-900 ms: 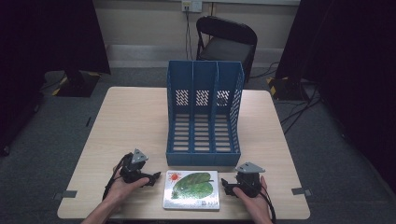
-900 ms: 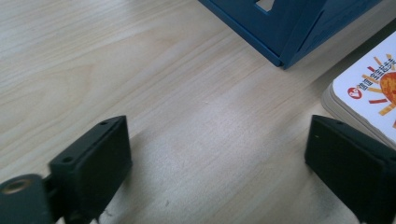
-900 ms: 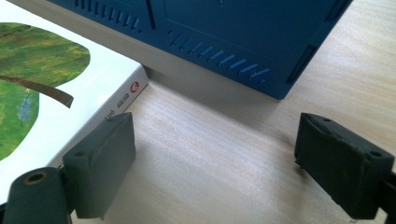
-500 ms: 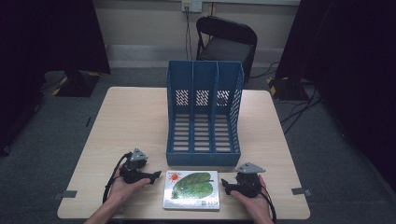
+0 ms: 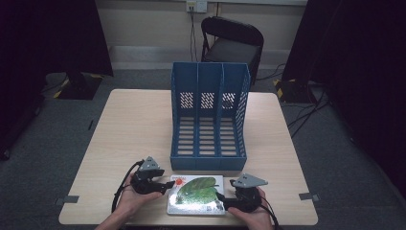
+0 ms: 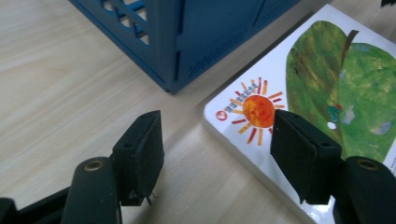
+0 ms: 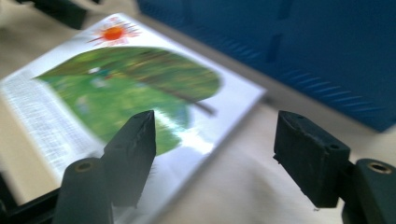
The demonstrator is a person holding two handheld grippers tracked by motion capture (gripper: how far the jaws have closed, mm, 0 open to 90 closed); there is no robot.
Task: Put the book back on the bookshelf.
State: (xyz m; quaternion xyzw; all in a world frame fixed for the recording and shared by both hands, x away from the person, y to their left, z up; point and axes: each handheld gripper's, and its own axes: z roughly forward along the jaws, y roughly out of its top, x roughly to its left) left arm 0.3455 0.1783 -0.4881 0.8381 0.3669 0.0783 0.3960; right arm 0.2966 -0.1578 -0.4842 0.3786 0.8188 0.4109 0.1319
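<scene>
While the book lay flat near the front edge of the table, both grippers flanked it, one at each short end.

Book: the book [image 5: 196,194] rested cover up, showing a large green leaf and an orange sun on white; it sat just in front of the blue file rack, close to its base but apart from it.

Book in the left gripper view: the book [image 6: 322,93] had its sun corner lying between the two black jaws, the right-hand jaw over the cover edge and the other above bare wood.

Book in the right gripper view: the book [image 7: 121,88] looked blurred, its near corner reaching in between the jaws.

Left gripper: the left gripper [image 5: 165,186] was held at the book's left end, jaws apart, pressing on nothing I could see; its fingertips [image 6: 215,154] straddled the corner.

Right gripper: the right gripper [image 5: 219,197] sat at the book's right front corner, jaws standing wide apart [image 7: 215,149], not clamped on anything.

Hands: the left hand [image 5: 131,197] and the right hand [image 5: 251,213] came in from the bottom edge, each wrapped around its tool.

File rack: the blue file rack [image 5: 209,117] stood upright mid-table with three slotted compartments.

Table: the table [image 5: 134,129] was pale wood.

Chair: a dark folding chair [image 5: 232,40] stood behind the table.
</scene>
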